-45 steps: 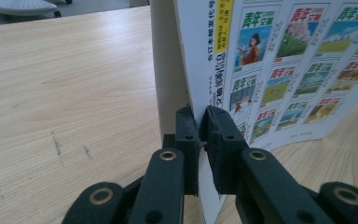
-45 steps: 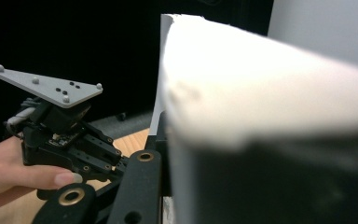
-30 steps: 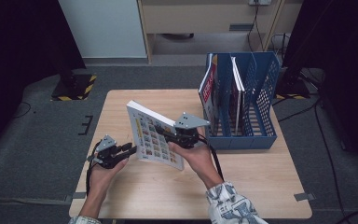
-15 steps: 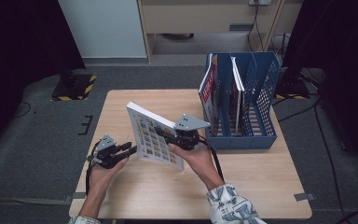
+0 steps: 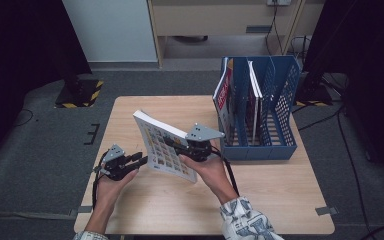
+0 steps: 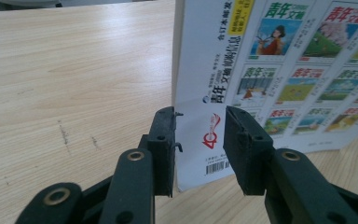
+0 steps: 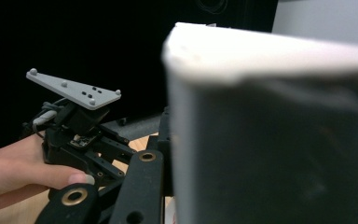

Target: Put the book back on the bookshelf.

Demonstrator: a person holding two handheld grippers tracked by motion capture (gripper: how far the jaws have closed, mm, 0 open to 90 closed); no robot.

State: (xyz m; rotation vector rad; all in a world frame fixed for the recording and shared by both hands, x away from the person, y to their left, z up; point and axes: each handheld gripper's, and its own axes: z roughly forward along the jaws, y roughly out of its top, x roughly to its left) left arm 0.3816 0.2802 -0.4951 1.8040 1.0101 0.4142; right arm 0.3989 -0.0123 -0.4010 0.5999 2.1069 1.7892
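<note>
A magazine (image 5: 162,145) with a grid of small cover pictures stands tilted above the wooden table (image 5: 145,210), and my right gripper (image 5: 179,145) is shut on its right side. My left gripper (image 5: 139,160) is open at the magazine's lower left corner. In the left gripper view the open left gripper (image 6: 200,126) points at the magazine (image 6: 284,70), and the barcode corner shows in the gap between the jaws. The right gripper view has the magazine's page block (image 7: 270,140) close up, with one black jaw beside it and the other hidden.
A blue file rack (image 5: 280,120) stands at the table's right back, holding a red-covered magazine (image 5: 224,95) and another (image 5: 252,85) upright in its slots. The rack's right slots are vacant. Bare wood lies in front of both hands. Dark floor surrounds the table.
</note>
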